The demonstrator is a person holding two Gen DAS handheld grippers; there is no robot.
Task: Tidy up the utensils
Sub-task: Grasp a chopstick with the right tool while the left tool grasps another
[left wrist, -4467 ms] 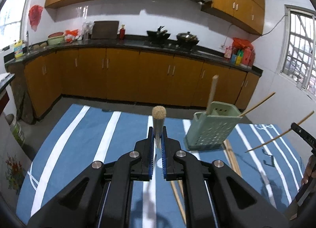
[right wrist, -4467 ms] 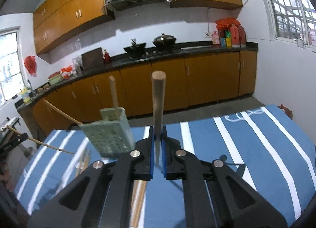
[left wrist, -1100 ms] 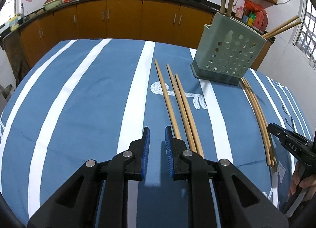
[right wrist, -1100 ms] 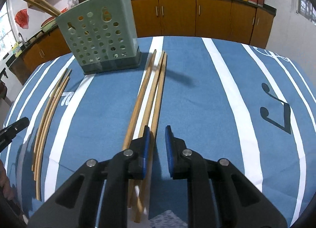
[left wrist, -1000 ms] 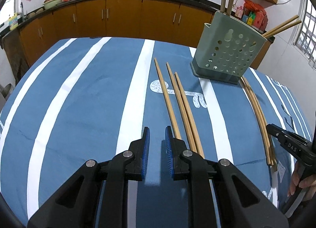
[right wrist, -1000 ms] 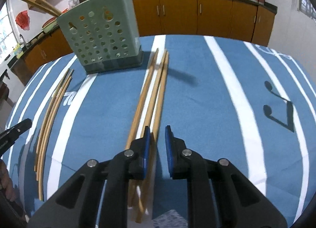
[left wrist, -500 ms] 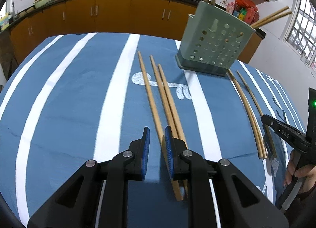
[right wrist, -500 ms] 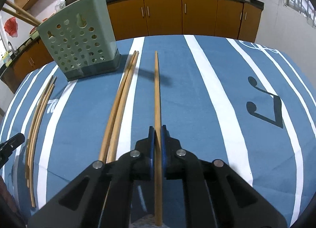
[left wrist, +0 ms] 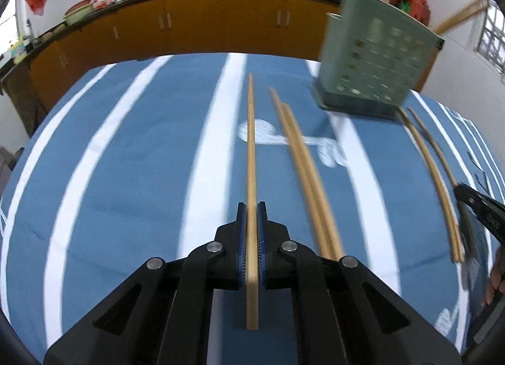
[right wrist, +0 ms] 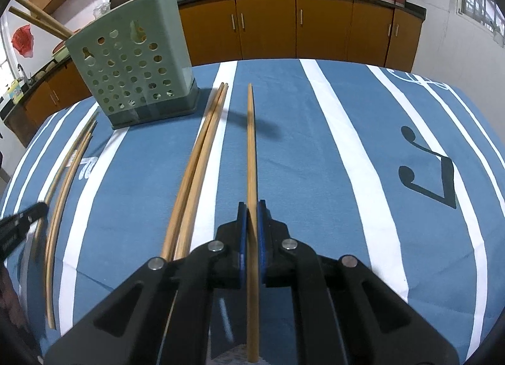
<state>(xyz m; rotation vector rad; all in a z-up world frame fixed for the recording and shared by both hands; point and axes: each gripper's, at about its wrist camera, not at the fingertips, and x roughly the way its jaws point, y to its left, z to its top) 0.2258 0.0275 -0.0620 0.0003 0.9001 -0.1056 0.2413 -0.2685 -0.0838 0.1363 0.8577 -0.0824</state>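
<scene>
My left gripper (left wrist: 251,212) is shut on a long wooden chopstick (left wrist: 250,144) that points away over the blue striped cloth. Two more chopsticks (left wrist: 303,159) lie to its right. The green perforated utensil holder (left wrist: 375,58) stands at the far right with sticks in it. My right gripper (right wrist: 251,210) is shut on another wooden chopstick (right wrist: 251,144), lifted a little above the cloth. Two chopsticks (right wrist: 202,156) lie to its left, and the holder (right wrist: 132,62) stands at the far left.
A bundle of thin curved sticks (left wrist: 432,175) lies on the cloth beside the holder; it also shows in the right wrist view (right wrist: 63,182). The other gripper's tip (left wrist: 479,210) shows at the right edge. Kitchen cabinets (right wrist: 300,30) run behind the table.
Both grippers dropped their earlier sticks into the holder and came down to the table. The right shut on a chopstick half a second ago; the left has now shut on one too.
</scene>
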